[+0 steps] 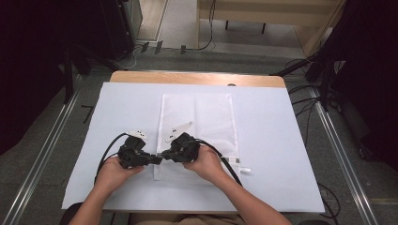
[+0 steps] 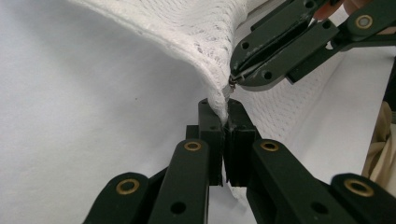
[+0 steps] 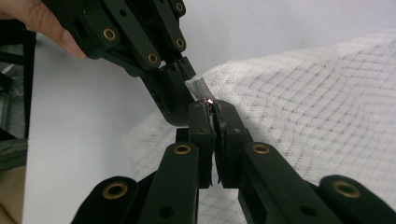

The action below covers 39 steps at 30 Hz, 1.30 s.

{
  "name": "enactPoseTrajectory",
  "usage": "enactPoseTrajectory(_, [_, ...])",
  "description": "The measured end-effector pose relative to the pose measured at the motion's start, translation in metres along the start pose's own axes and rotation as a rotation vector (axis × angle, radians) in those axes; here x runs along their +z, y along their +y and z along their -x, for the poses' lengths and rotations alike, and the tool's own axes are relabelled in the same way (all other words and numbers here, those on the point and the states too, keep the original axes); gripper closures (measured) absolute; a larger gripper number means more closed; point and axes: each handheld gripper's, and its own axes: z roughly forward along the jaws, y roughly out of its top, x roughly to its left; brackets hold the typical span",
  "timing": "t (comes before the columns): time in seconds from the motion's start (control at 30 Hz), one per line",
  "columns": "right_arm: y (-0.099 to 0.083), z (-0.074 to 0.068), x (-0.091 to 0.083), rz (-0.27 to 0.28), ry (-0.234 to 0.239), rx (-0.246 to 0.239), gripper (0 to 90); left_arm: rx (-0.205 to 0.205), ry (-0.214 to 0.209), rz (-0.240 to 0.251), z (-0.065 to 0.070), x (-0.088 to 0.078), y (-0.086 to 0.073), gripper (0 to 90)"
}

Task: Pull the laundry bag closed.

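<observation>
Two black two-jaw grippers meet nose to nose in the lower middle of the high view, at the near left corner of a white rectangular mesh laundry bag (image 1: 197,126) that lies flat on the pale blue sheet covering the wooden table (image 1: 277,154). In the left gripper view, the left gripper (image 2: 226,128) has its jaws closed tight on the corner of the mesh, which rises from between the pads and drapes away toward the upper left of the frame. At the upper right of that frame the right gripper (image 2: 236,77) is also closed, its tips pinching a small metal piece that looks like the zip pull (image 2: 231,83), though it is too tiny to be sure. The right gripper view agrees: a small coppery glint sits at the top of its shut jaws in the centre, with the left gripper clamped on a grey band of the bag's edge just above and to the left. I judge the step in hand to be opening the bag's zip: one hand anchors the corner, the other holds the slider. The next move likely calls for the left grip to hold firm while the right draws the pull steadily along the bag's edge, keeping the fabric taut so the mesh does not bunch or slip free.
</observation>
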Motion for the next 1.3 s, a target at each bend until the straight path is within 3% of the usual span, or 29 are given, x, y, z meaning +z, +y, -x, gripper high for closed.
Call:
enactPoseTrajectory(0.07, [-0.001,-0.001,0.000,-0.007,-0.020,-0.006,88.2,-0.010,-0.009,0.006,0.000,0.000,0.000,88.5])
enactPoseTrajectory(0.17, [-0.002,0.000,0.001,-0.008,-0.006,0.006,88.2,0.001,-0.004,-0.008,0.001,0.000,-0.001,88.5])
enactPoseTrajectory(0.3, [-0.002,-0.001,0.000,-0.005,-0.011,-0.020,88.2,0.000,-0.005,0.008,0.001,-0.002,-0.001,88.6])
enactPoseTrajectory(0.4, [-0.005,0.003,-0.001,-0.030,-0.042,-0.005,88.3,-0.008,0.000,0.011,-0.001,-0.005,-0.001,88.7])
enactPoseTrajectory(0.57, [-0.008,0.007,-0.002,-0.034,-0.042,0.014,88.1,-0.002,0.001,0.017,-0.001,-0.004,-0.001,88.6])
enactPoseTrajectory(0.67, [-0.009,0.010,-0.004,-0.013,-0.018,0.028,88.1,0.000,0.004,0.028,-0.001,-0.006,-0.001,88.6])
enactPoseTrajectory(0.8, [-0.009,0.009,-0.005,-0.019,-0.038,0.009,88.1,0.007,0.003,0.031,0.000,-0.005,-0.002,88.6])
enactPoseTrajectory(1.0, [-0.011,0.010,-0.007,-0.017,-0.020,-0.006,88.1,0.021,0.007,0.030,0.000,-0.006,-0.002,88.6])
enactPoseTrajectory(1.3, [-0.018,0.015,-0.013,-0.016,-0.021,0.010,88.0,0.022,0.004,0.042,-0.001,-0.008,-0.002,88.5])
